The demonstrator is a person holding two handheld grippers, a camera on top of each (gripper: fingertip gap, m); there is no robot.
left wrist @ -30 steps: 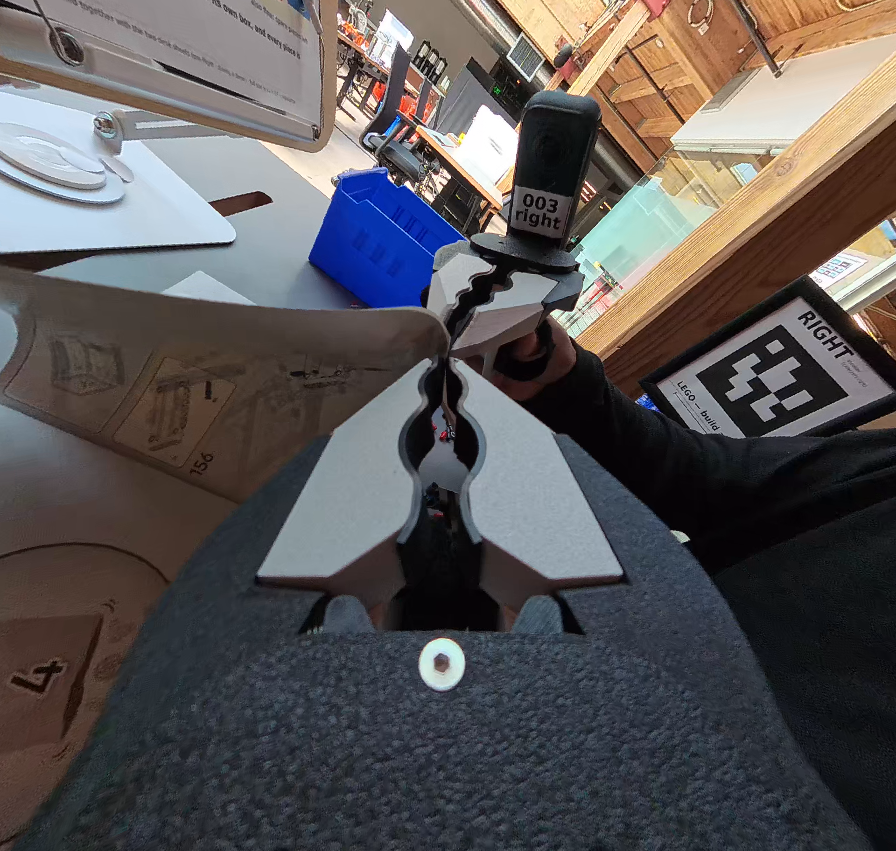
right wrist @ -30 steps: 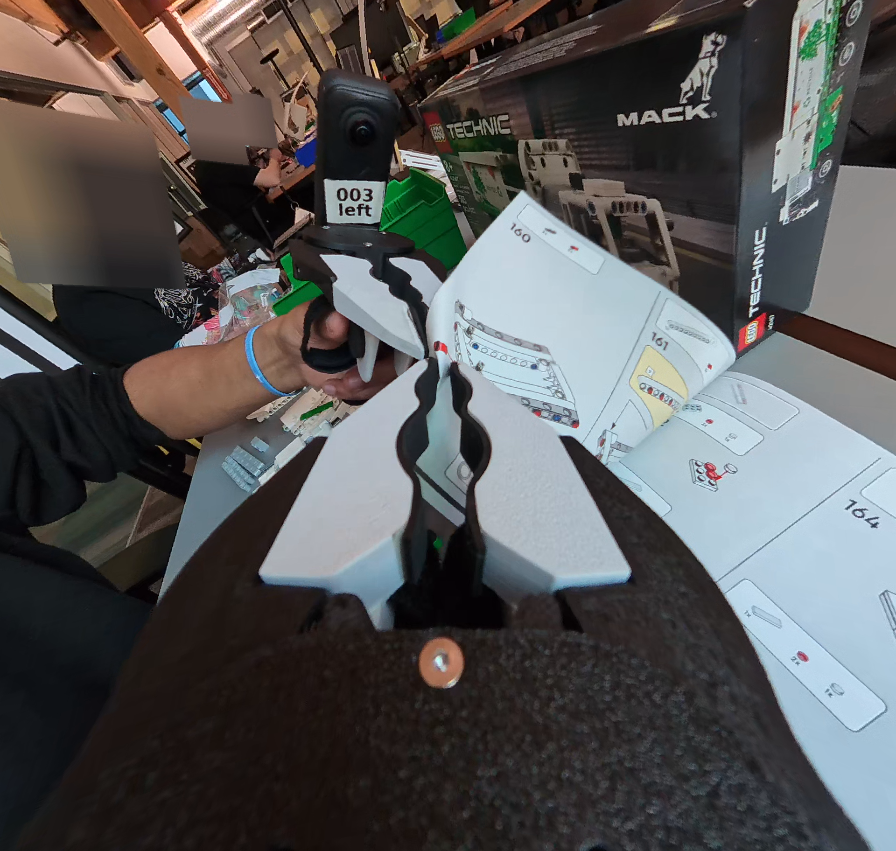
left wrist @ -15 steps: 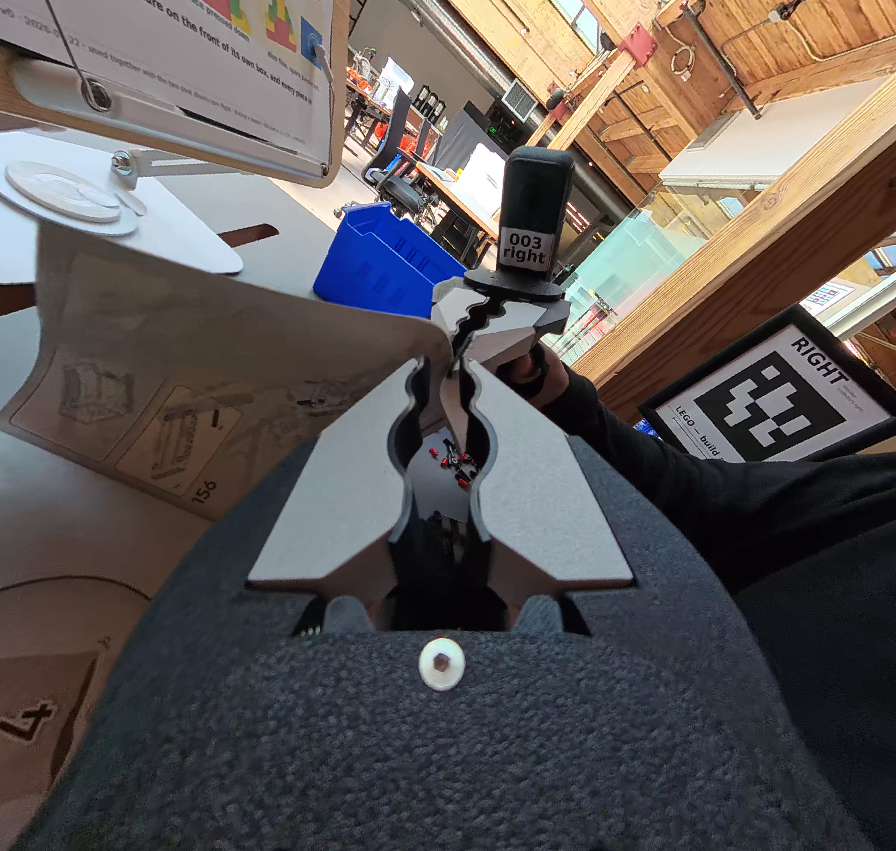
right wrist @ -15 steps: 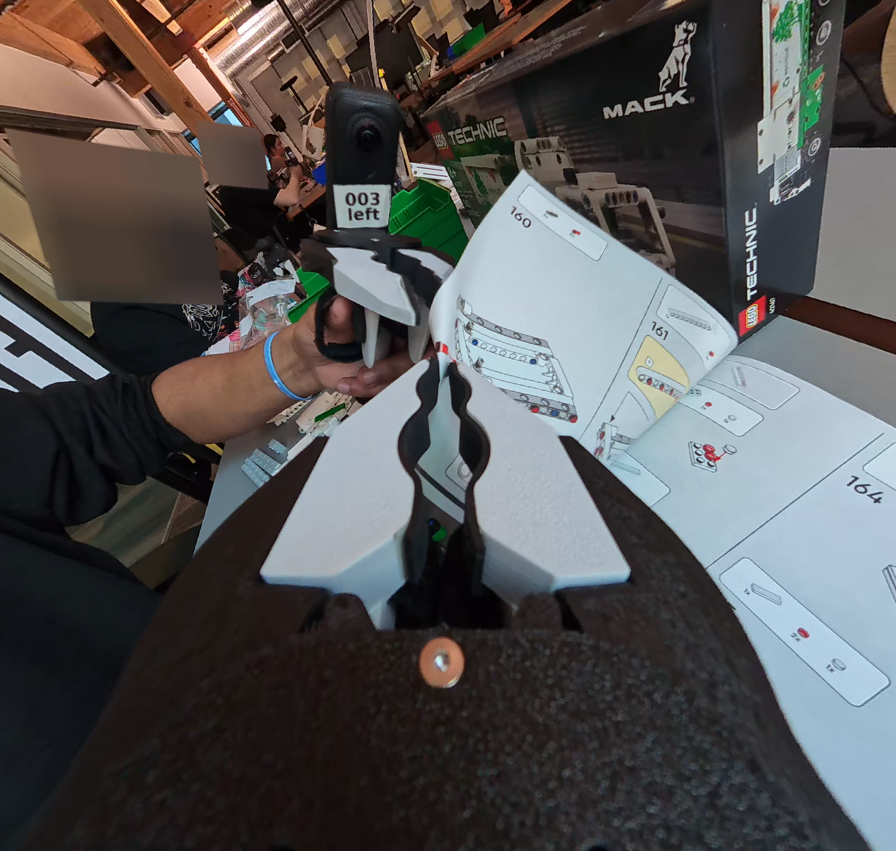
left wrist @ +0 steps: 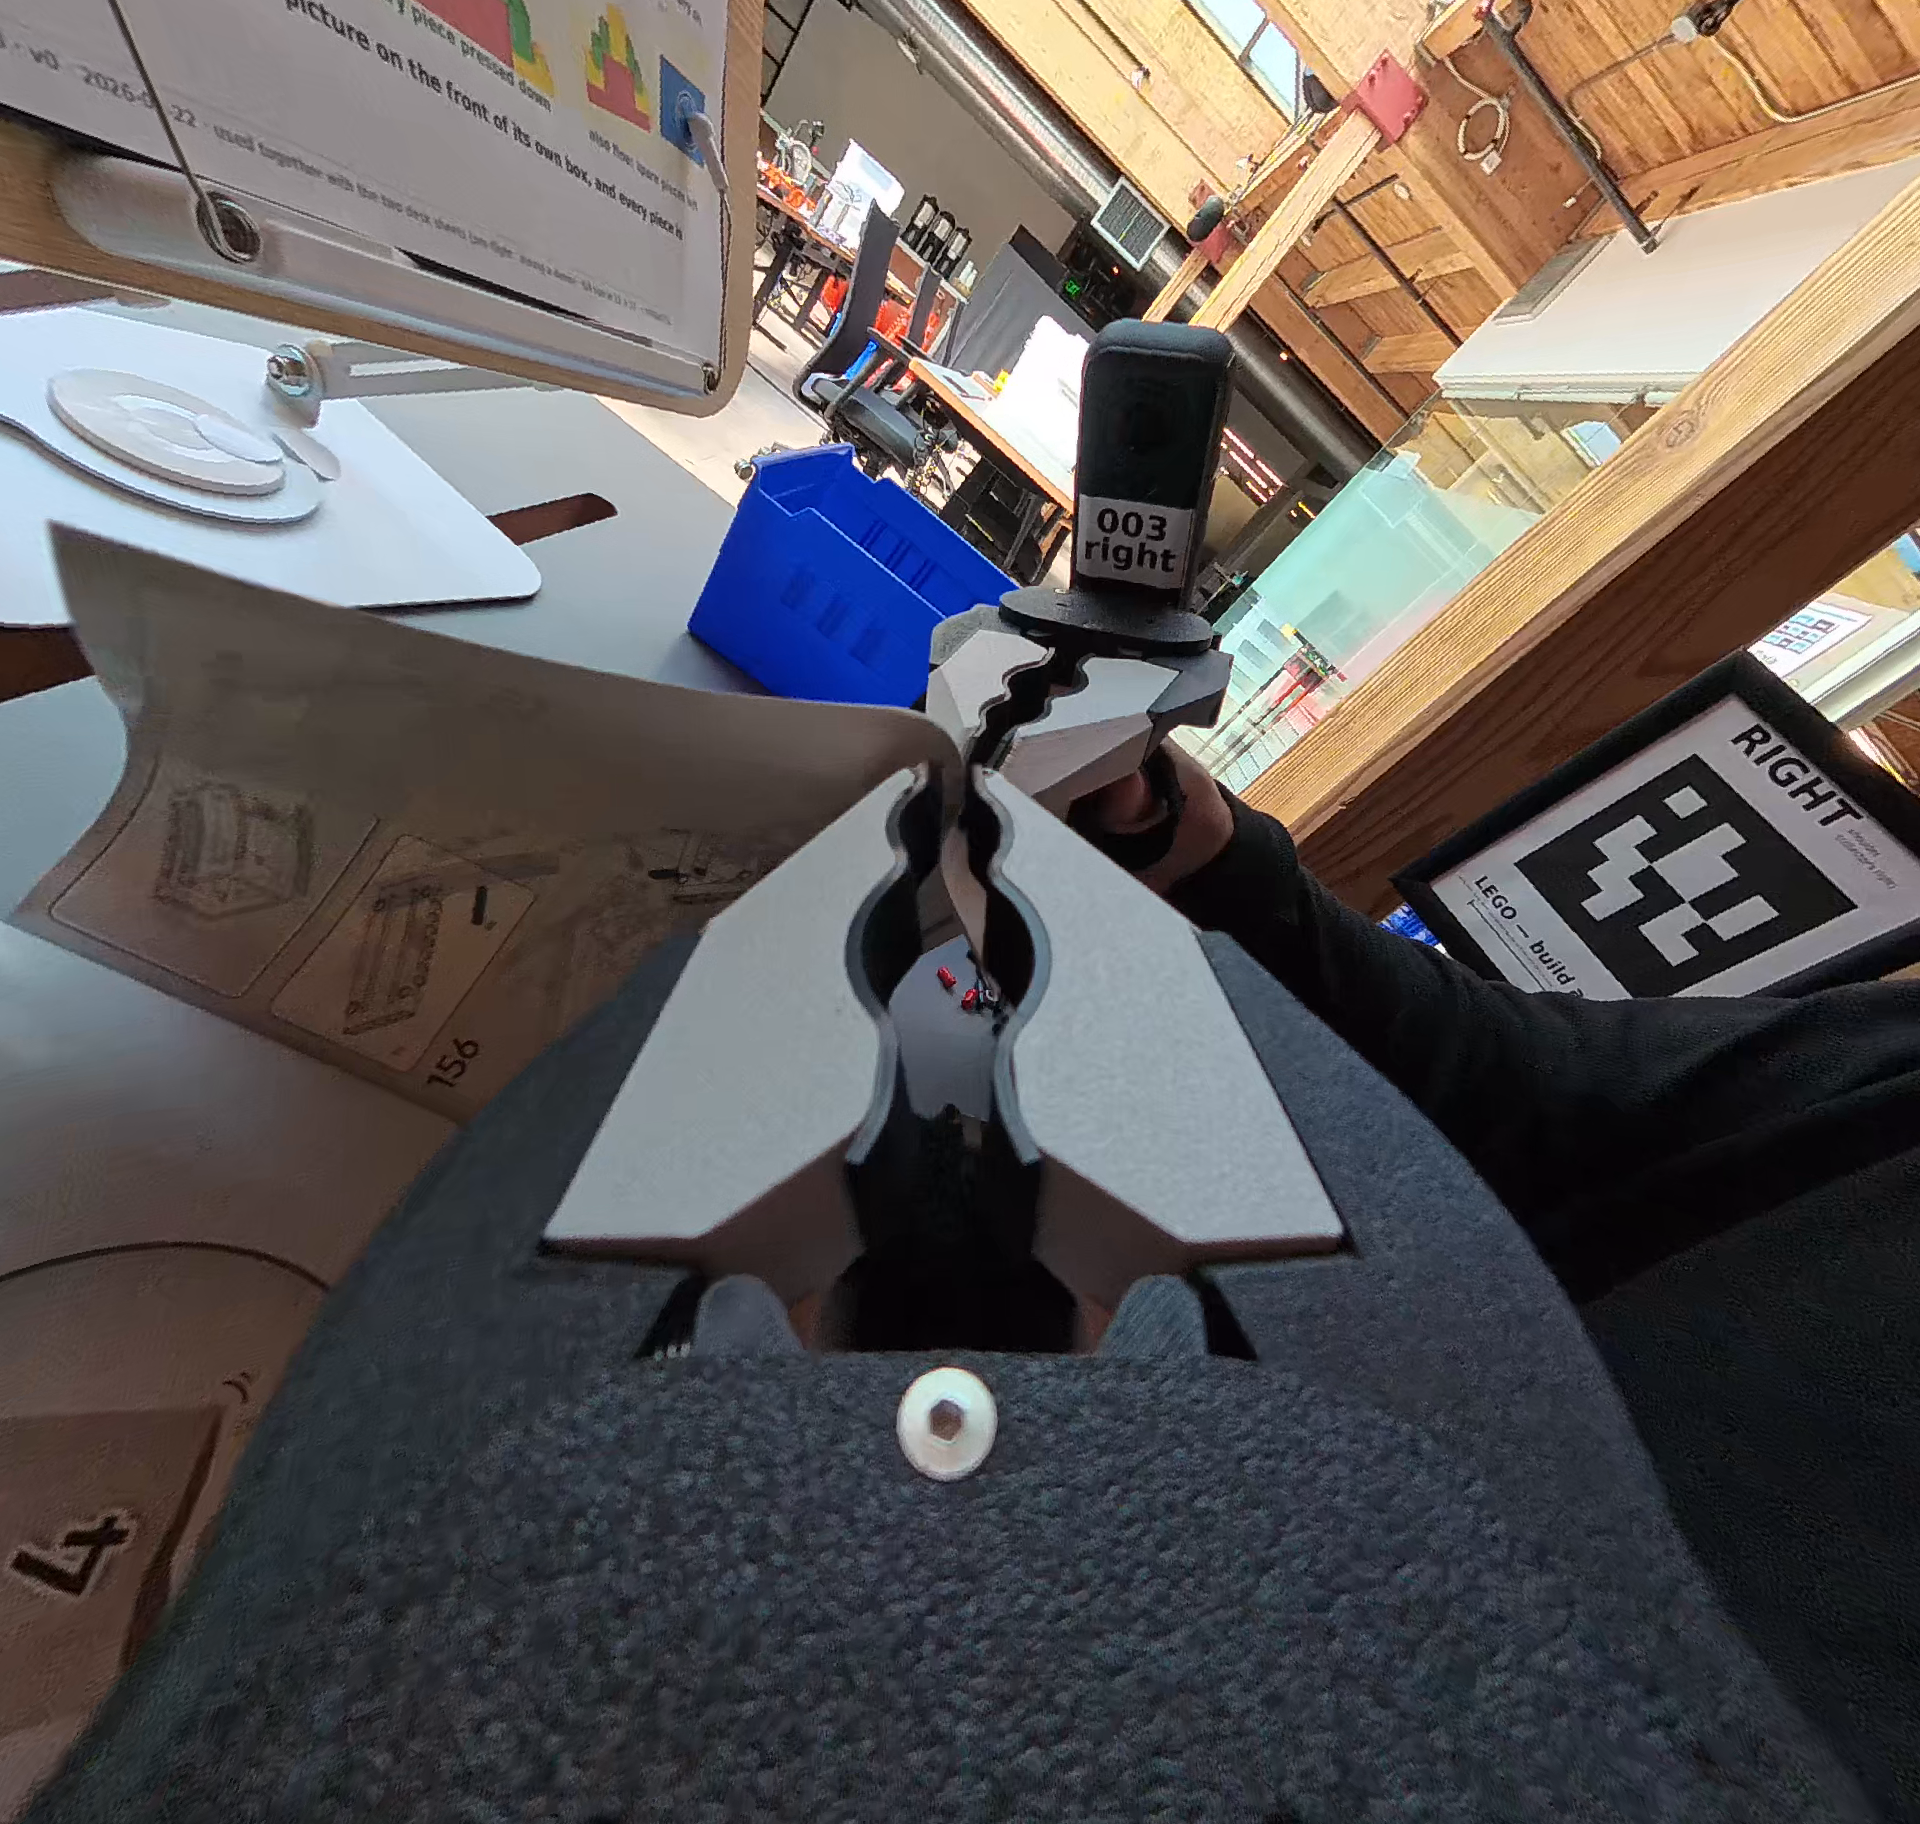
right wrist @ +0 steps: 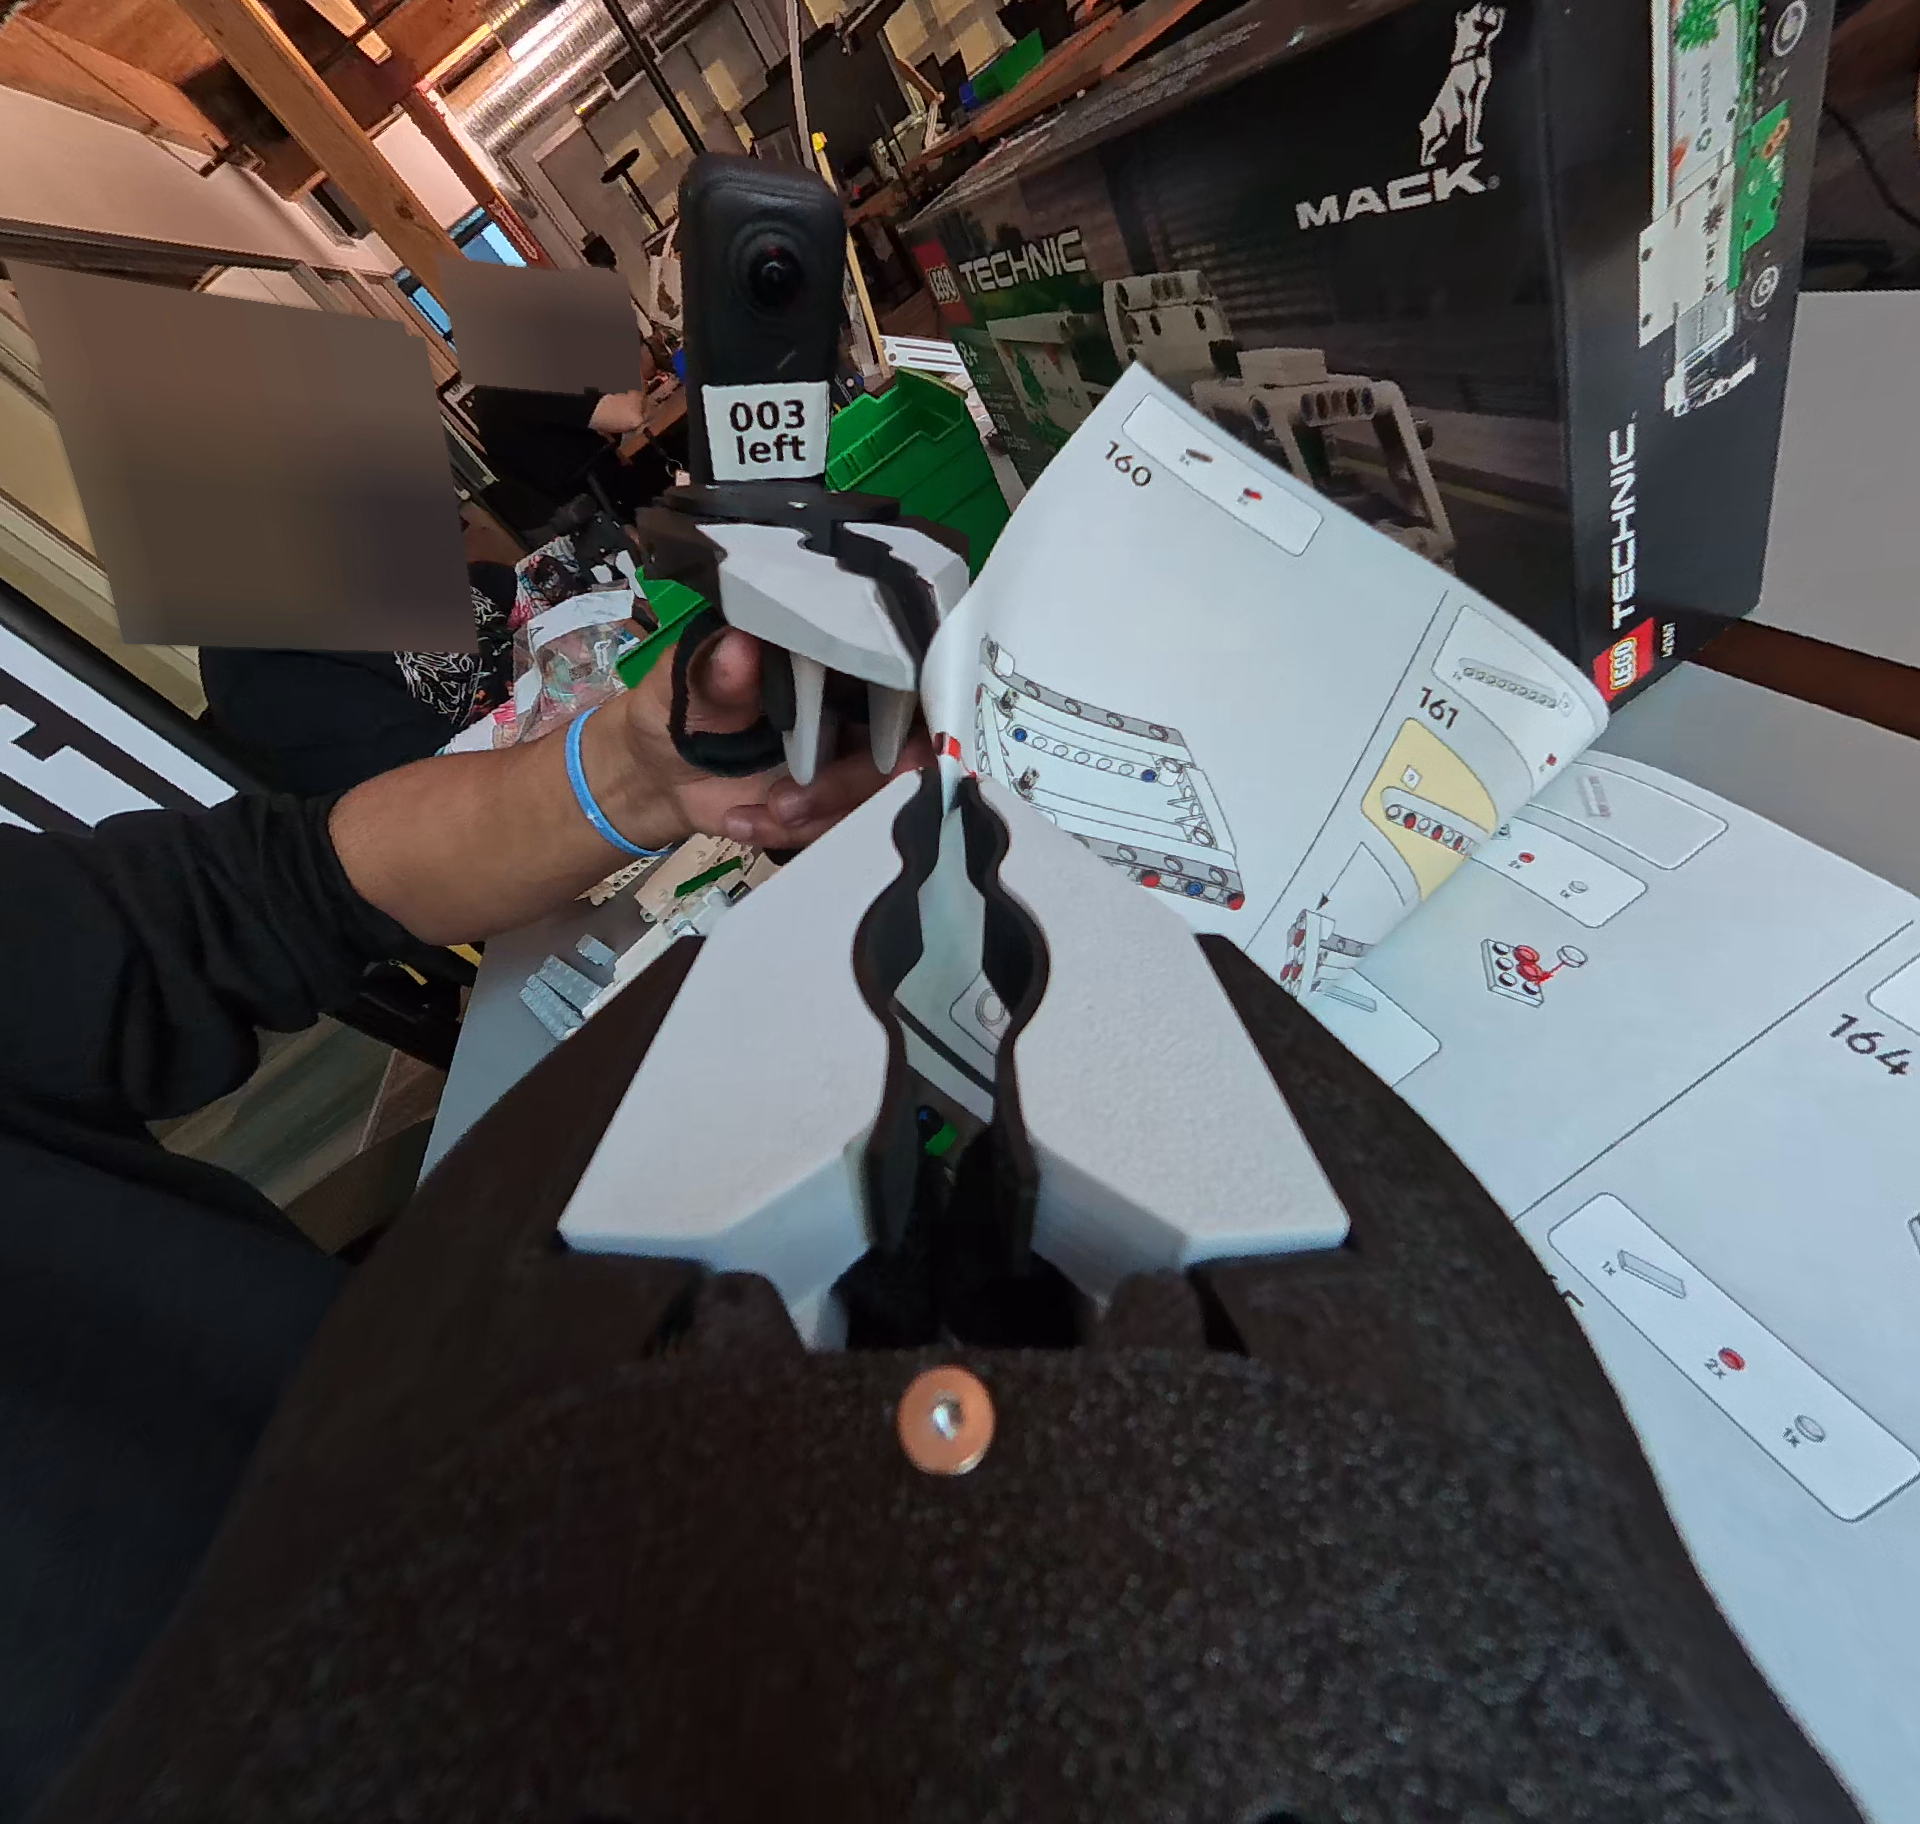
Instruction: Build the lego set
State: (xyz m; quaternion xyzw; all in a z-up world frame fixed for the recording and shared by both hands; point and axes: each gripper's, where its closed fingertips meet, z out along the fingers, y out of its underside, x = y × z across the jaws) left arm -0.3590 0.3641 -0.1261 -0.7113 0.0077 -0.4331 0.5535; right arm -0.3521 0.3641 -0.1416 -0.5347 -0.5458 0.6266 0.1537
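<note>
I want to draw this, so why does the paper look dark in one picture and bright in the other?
Left wrist view: the lifted page is seen from its shaded back, against bright windows. Right wrist view: light falls on its printed front, so it looks white. Both views bend straight lines, like the wooden beam.

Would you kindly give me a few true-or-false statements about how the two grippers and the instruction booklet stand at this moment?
1. Both the left gripper and the right gripper pinch the same lifted page at its corner. True.
2. The instruction booklet is closed. False: it lies open on the table.
3. A blue bin stands behind the page. True.
4. The set's box lies flat beneath the booklet. False: it stands upright behind it.
</note>
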